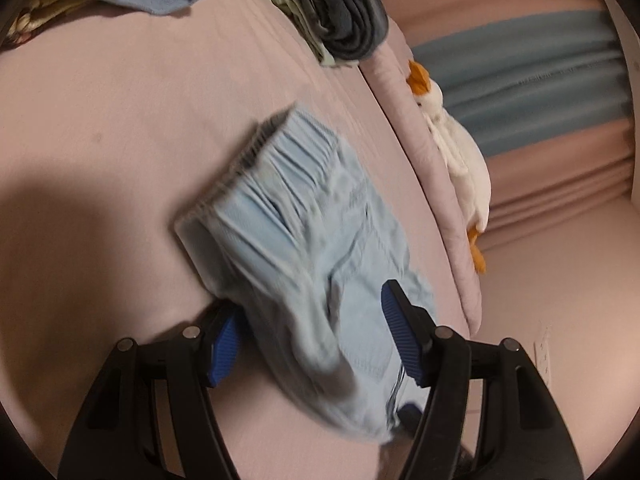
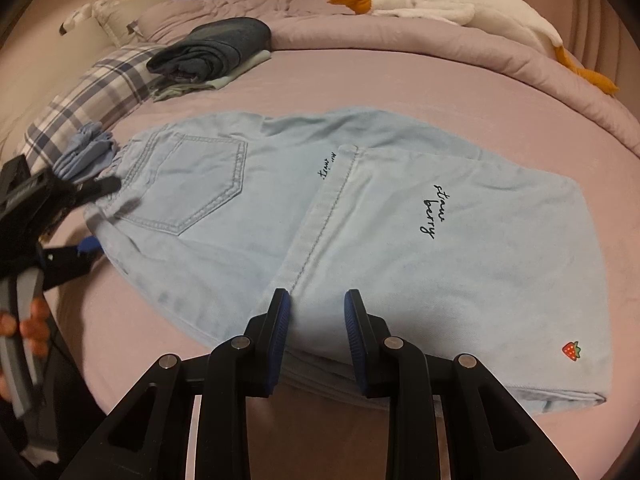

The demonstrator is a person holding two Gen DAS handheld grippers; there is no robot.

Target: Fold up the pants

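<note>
Pink bed (image 2: 360, 92) with rumpled quilt (image 2: 400, 36), pink-and-blue curtain (image 1: 520, 60) behind.

The pants (image 2: 360, 216) ahead of the right gripper (image 2: 316, 316) are pale blue denim with matching stitching, dark script lettering and a small red strawberry with a green top (image 2: 571, 350). The gripper's fingers are black with blue pads (image 2: 354, 320). Beyond it the bedsheet (image 2: 360, 88) is dusty pink. A folded pile (image 2: 216, 50) is dark blue-grey over pale green, a blue and white plaid cloth (image 2: 88, 96) lies to the left, and the white plush goose (image 2: 460, 4) has an orange beak and feet.
</note>
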